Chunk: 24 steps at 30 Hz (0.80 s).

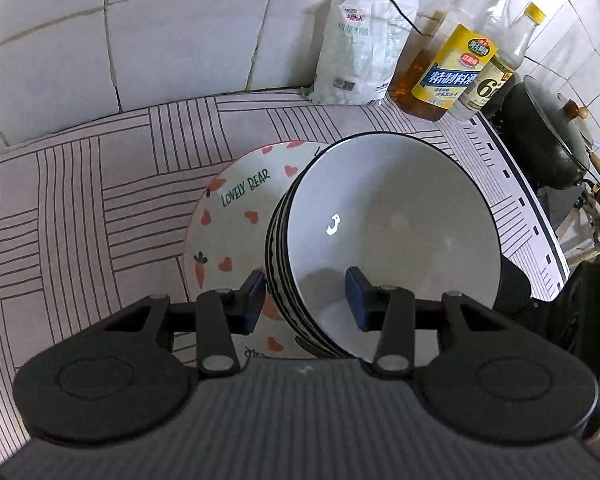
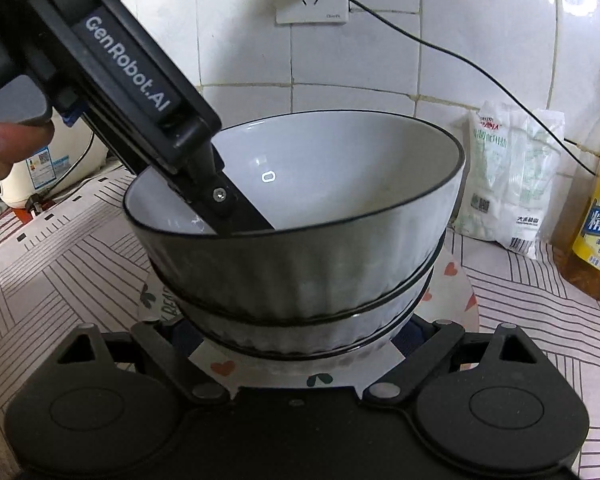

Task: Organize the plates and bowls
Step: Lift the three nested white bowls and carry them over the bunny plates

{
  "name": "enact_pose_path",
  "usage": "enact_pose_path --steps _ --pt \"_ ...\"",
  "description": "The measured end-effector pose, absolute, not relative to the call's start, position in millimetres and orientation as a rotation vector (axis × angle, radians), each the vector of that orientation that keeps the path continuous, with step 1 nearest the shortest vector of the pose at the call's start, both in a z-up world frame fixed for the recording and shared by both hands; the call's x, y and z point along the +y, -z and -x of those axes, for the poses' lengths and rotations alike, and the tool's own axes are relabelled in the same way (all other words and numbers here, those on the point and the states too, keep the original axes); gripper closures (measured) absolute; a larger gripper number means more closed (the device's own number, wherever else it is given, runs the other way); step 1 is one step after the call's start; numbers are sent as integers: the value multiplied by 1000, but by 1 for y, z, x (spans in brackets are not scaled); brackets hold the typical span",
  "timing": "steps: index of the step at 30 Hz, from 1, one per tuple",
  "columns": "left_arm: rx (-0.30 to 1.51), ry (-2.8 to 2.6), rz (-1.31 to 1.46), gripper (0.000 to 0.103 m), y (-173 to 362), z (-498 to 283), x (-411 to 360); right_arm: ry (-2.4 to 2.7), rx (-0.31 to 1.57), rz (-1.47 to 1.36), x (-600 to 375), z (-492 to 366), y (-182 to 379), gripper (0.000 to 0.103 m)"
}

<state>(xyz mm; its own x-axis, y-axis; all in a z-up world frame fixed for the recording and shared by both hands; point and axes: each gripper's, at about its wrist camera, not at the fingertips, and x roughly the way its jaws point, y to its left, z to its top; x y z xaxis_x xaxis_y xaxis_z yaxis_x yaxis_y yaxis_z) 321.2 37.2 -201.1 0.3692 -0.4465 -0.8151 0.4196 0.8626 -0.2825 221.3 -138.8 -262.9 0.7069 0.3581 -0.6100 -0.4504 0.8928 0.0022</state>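
The stack of bowls (image 2: pixel 300 264) sits on the heart-patterned plate (image 1: pixel 236 216), which lies on the striped tabletop (image 1: pixel 80 208). The left hand-held gripper (image 1: pixel 306 296) straddles the near rim of the top bowl (image 1: pixel 396 232), one finger (image 1: pixel 358 296) inside and one outside, part open; whether the pads press the wall I cannot tell. The right hand-held gripper (image 2: pixel 300 340) sits low at the plate's edge, fingertips hidden under the bowls, so its grip is unclear. Bottles (image 1: pixel 460 64) and a white bag (image 1: pixel 356 52) stand by the tiled wall.

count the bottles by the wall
3: a yellow-label bottle in front, a white-label bottle to its right, and a bottle of amber liquid behind; more may be hidden.
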Motion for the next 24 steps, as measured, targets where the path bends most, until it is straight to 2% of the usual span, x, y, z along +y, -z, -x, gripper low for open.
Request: enact_pose_path --steps 19,24 --pt "1048 560 50 60 206 -331 36 -423 704 71 -141 -233 263 7" --pt "1064 539 129 59 210 -331 41 -413 715 59 -139 -232 264 6"
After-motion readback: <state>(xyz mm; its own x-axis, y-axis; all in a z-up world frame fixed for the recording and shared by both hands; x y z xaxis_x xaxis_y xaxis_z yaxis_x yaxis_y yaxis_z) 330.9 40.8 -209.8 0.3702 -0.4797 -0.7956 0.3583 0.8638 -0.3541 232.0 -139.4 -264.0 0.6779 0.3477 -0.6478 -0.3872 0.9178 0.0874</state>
